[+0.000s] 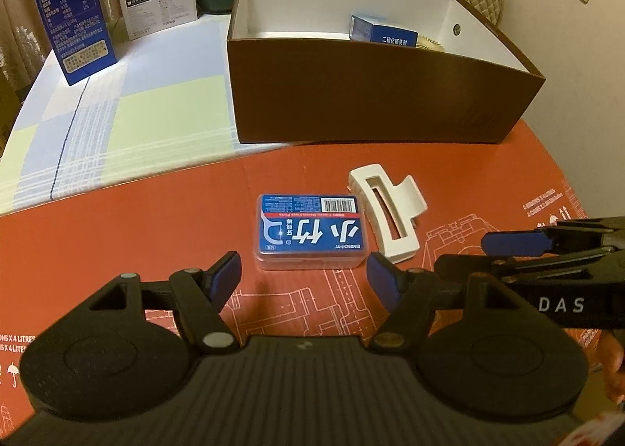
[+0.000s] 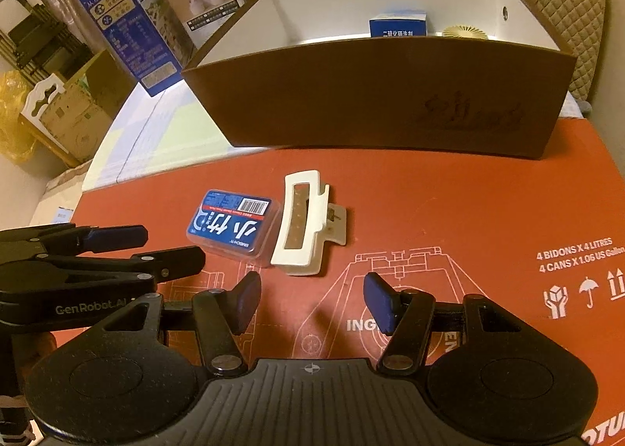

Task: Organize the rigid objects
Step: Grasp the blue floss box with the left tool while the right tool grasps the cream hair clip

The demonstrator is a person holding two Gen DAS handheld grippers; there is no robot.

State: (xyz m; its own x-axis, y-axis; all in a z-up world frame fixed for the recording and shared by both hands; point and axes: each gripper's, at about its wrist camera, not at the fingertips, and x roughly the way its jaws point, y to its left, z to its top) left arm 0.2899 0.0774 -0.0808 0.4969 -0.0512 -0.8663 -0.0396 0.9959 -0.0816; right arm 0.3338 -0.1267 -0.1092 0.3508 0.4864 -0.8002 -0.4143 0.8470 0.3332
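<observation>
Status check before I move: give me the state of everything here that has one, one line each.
left gripper: open, empty, facing the floss box.
right gripper: open, empty.
floss box: closed, flat on the red cardboard.
hair claw: on its side, touching the floss box.
brown box: open-topped.
small blue box: inside it, closed.

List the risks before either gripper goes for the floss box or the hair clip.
1. The floss box and white hair clip lie touching, so closing on one may well shove the other.
2. The left gripper and right gripper, both open, hover close together; reaching at once, they could collide.
3. The brown box has a tall near wall; a low carry might clip it.
</observation>
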